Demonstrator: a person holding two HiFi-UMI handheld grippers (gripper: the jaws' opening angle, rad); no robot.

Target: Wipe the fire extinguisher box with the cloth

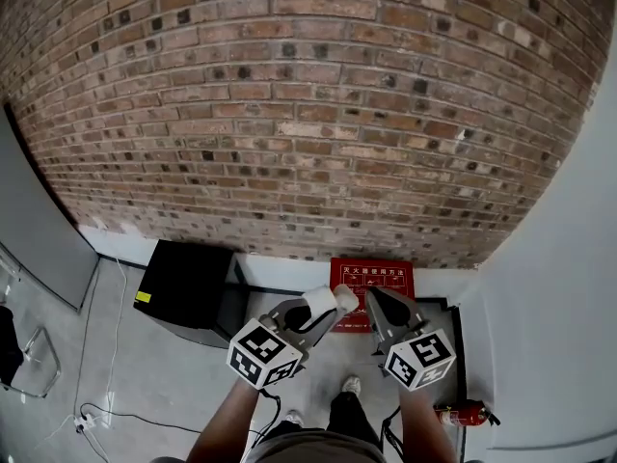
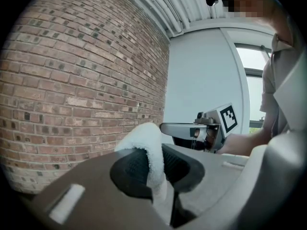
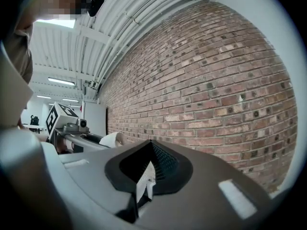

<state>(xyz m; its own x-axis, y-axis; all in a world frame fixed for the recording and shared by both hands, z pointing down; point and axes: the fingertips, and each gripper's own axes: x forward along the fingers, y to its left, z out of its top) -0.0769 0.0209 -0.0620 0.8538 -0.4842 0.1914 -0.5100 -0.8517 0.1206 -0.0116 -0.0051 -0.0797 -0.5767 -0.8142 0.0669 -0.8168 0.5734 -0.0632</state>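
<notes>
The grey left gripper (image 1: pixel 323 309) pinches a small white fluffy cloth (image 1: pixel 339 299). The grey right gripper (image 1: pixel 376 297) is just beside it. Past them, a flat red fire extinguisher box (image 1: pixel 386 276) sits by the brown brick wall (image 1: pixel 308 114). A black square box (image 1: pixel 188 292) stands to its left.

Left claw (image 1: pixel 326 313) clamped on cloth (image 2: pixel 146 145), right claw (image 1: pixel 372 297) closed, both forward, side by side

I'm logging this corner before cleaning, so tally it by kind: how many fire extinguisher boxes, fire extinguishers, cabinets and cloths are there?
Fire extinguisher box: 1, red, at the foot of the brick wall.
Fire extinguisher: 1, lying on the floor.
Black cabinet: 1.
Cloth: 1, white, clamped in the left gripper.
Total: 4.
</notes>
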